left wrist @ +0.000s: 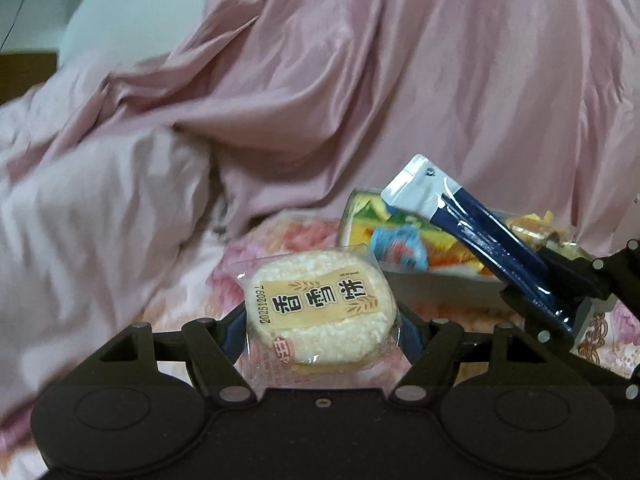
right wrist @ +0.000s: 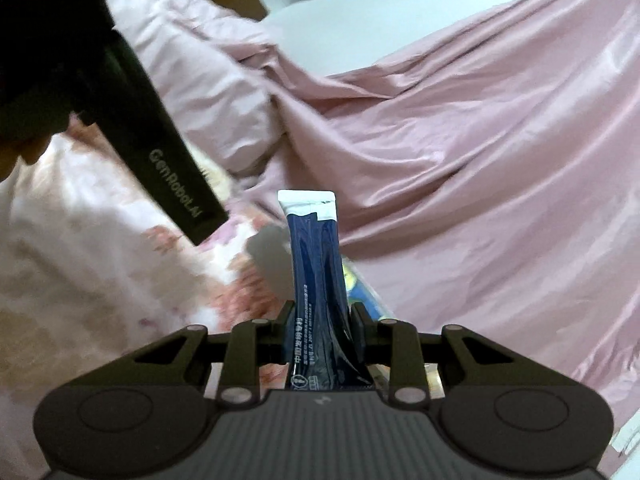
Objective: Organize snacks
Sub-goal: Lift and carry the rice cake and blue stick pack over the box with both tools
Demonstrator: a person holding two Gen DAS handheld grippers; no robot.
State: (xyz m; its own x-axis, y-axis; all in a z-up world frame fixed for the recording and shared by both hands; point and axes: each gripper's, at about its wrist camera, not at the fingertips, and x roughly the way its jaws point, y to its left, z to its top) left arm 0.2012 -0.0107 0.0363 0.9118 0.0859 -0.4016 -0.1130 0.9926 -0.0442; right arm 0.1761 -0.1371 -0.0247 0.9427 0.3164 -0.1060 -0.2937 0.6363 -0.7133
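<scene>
Hard to see: the bedding is blurred.
Left gripper [left wrist: 322, 330]: clamped on a wrapped rice cracker [left wrist: 320, 312], above the floral sheet [left wrist: 280, 240].
Right gripper [right wrist: 320, 320]: clamped on a blue sachet [right wrist: 316, 272].
Only the left view shows: a box [left wrist: 432, 284] of mixed wrapped snacks [left wrist: 400, 240] on the sheet.

Between the black left claw [left wrist: 322, 326] fingers is showing a white rice cracker [left wrist: 320, 316] with tan label; beyond it, pink quilt [left wrist: 400, 80] and floral bedsheet [left wrist: 280, 240]; the stick sachet [left wrist: 492, 248] is showing navy, white-tipped.
</scene>
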